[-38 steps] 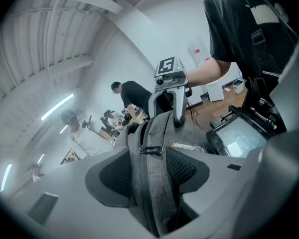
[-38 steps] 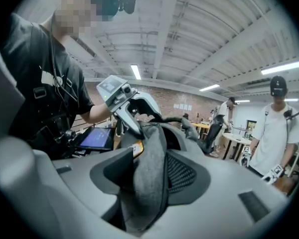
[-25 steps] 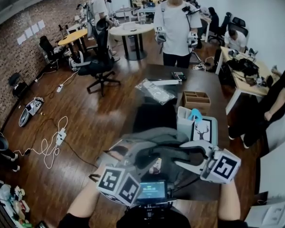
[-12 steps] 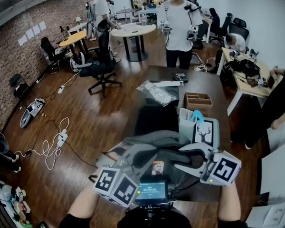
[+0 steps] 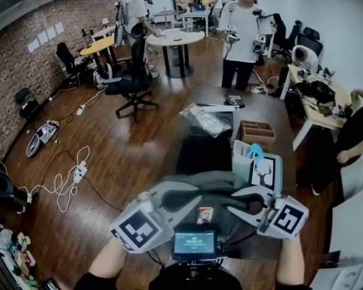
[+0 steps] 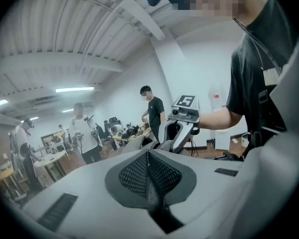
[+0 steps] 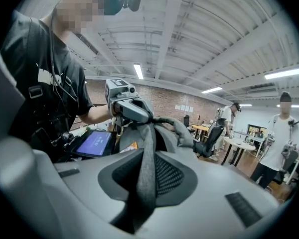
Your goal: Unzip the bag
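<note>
A grey bag hangs in front of me between both grippers, above the near end of the dark table. My left gripper comes in from the left and is shut at the bag's top. In the left gripper view its pads meet in a thin line, and I cannot see whether anything is pinched. My right gripper faces it from the right. Its jaws have just been closing, and a grey strap of the bag runs between its pads. The left gripper shows beyond that strap.
On the table beyond the bag stand a white box with a deer picture, a wooden tray, a clear plastic bag and a calculator. A small screen sits at my chest. People stand at the far end.
My left gripper has rolled, so its marker cube now shows one broad face, and it sits a little higher. The right gripper has stayed in place.
</note>
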